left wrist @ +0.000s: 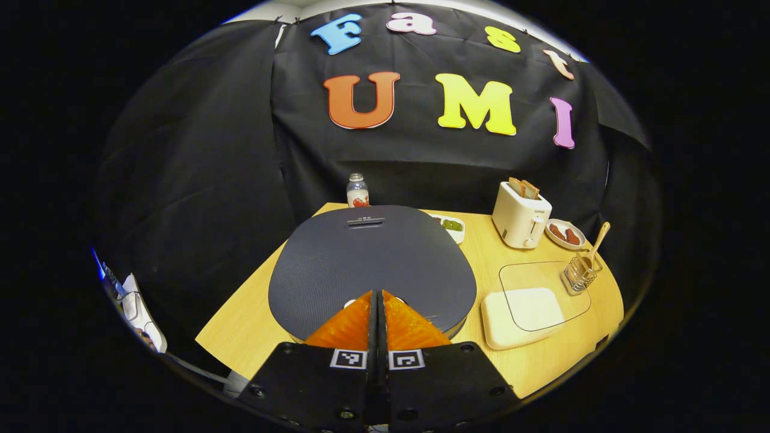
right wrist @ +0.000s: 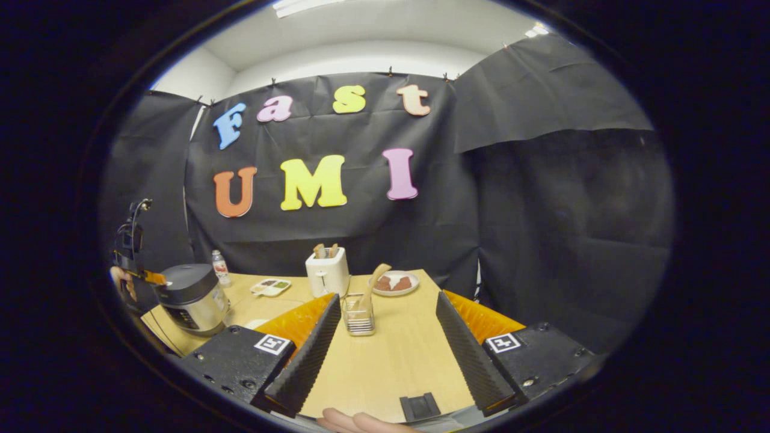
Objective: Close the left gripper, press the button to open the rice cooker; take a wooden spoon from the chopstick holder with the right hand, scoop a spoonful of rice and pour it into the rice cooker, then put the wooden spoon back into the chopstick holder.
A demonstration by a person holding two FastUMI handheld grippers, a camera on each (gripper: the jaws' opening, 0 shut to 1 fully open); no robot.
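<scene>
1. Right now the left gripper (left wrist: 379,294) has its two fingers pressed flat together, tips hovering over the near edge of the dark, ribbed, rounded lid of the rice cooker (left wrist: 370,264); contact with the lid cannot be told.
2. Lid is down and flat, with a narrow slot near its far edge. In the right gripper view the rice cooker (right wrist: 192,297) shows a dark lid over a shiny silver body, at the left end of the light wooden table (right wrist: 391,361), with the left gripper (right wrist: 153,277) at its top edge.
3. Right gripper (right wrist: 385,355) has its fingers spread wide, nothing between them, low over the table and facing the wire chopstick holder (right wrist: 358,316).
4. Wire chopstick holder (left wrist: 580,273) holds the pale wooden spoon (left wrist: 597,240), handle inside, bowl end up and leaning.
5. Cream rectangular tray of white rice (left wrist: 520,313) sits just right of the cooker, with a clear lid (left wrist: 544,288) lying askew over it.
6. White toaster (left wrist: 522,215) has toast in its slots; small white plate (left wrist: 565,234) beside it carries reddish-brown pieces.
7. Divided white dish (left wrist: 451,227) behind the cooker holds something green; small clear bottle (left wrist: 357,191) stands at the table's far edge.
</scene>
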